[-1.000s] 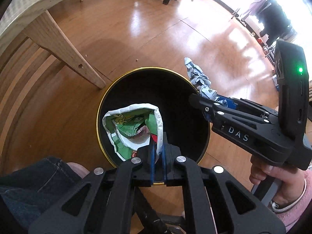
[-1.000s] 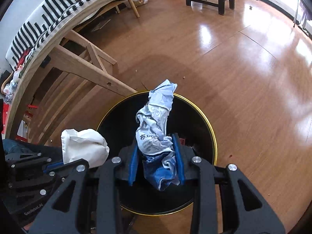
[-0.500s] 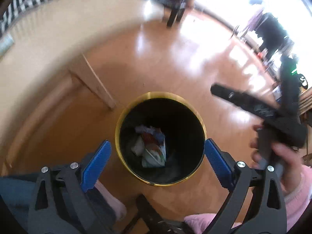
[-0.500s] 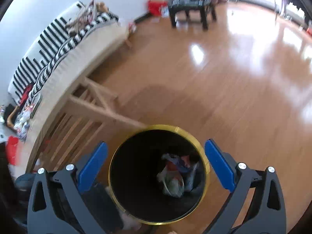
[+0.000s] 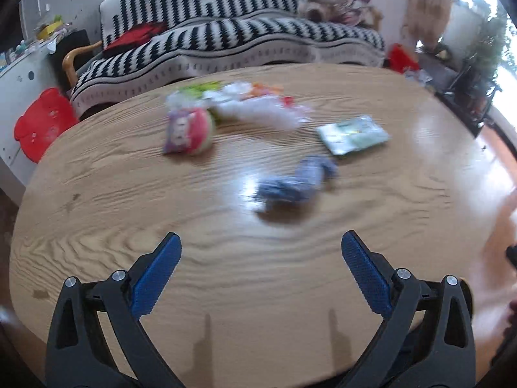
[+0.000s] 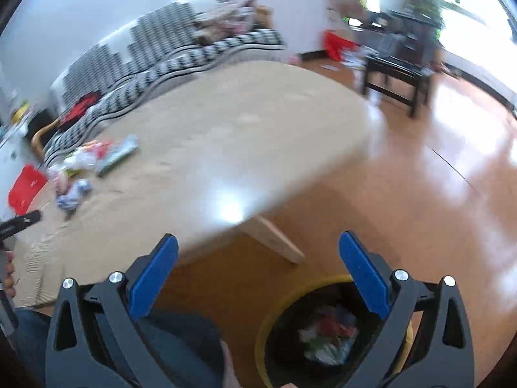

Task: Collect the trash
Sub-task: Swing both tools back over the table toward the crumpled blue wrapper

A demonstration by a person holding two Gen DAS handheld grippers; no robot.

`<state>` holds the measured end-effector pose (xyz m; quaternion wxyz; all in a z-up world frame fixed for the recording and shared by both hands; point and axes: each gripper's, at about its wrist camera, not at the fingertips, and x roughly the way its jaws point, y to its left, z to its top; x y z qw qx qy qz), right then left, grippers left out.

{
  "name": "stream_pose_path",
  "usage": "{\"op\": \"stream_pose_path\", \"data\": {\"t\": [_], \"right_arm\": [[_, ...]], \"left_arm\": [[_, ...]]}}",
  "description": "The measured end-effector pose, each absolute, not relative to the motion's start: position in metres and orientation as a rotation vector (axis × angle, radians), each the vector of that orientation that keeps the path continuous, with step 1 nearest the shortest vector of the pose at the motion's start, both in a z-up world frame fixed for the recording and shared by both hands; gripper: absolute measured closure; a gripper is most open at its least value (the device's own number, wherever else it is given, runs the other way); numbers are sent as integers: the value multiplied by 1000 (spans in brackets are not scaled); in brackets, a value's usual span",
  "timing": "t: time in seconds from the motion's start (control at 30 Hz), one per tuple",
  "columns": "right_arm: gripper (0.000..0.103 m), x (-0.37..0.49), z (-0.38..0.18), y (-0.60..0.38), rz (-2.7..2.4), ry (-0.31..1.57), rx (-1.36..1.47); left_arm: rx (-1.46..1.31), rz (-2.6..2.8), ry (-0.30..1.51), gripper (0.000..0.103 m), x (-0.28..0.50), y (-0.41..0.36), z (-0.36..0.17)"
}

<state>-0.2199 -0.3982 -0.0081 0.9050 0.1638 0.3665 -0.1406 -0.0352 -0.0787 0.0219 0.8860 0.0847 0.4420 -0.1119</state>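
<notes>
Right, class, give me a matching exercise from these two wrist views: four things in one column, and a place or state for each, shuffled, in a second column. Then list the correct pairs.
Things:
1. crumpled blue wrapper
2. black bin
3. left claw
4. red stool

Places or states:
A. on the floor, trash inside
B. lying on the wooden table, nearest the open left claw
C. beside the far left end of the table
D. open, nothing between its pads

Pairs: 1-B, 2-A, 3-D, 4-C
</notes>
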Motion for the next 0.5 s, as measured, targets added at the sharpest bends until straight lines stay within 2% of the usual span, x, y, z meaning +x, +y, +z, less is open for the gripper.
{"op": "stream_pose_path", "data": {"t": [0.17, 0.5], "right_arm": [[7, -143, 3, -337, -199, 790, 214], [7, -13, -2, -277, -216, 816, 231]], "left_arm": [[202, -350, 975, 7, 8, -89, 10], [194, -440, 952, 7, 50, -99, -19]]}}
